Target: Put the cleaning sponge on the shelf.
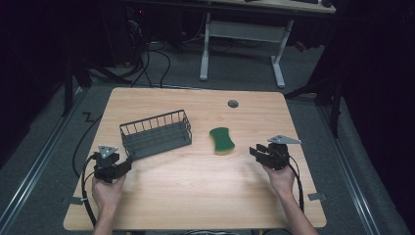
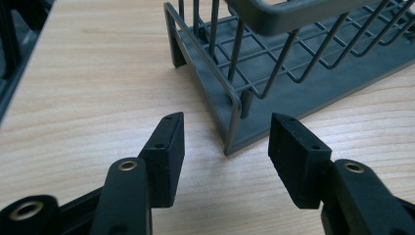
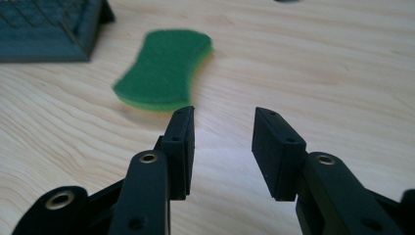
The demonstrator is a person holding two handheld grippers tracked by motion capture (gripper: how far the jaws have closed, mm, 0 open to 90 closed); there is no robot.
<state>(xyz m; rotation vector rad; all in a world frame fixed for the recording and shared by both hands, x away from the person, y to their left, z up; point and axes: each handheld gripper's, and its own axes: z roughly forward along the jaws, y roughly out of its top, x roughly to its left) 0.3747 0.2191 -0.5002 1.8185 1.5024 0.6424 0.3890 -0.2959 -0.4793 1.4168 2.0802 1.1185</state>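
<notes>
The right gripper (image 3: 222, 147) hangs with jaws apart and empty, aimed near the green sponge (image 3: 164, 68) lying flat on the table (image 1: 195, 186), presumably to grasp it; the left gripper (image 2: 225, 152), also open, frames the wire basket (image 2: 293, 63) corner, likely steadying it.

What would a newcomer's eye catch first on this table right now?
The green sponge lies flat right of centre on the wooden table, just ahead of the open right tool. Left of it stands a dark wire basket, its near corner facing the open left tool.
</notes>
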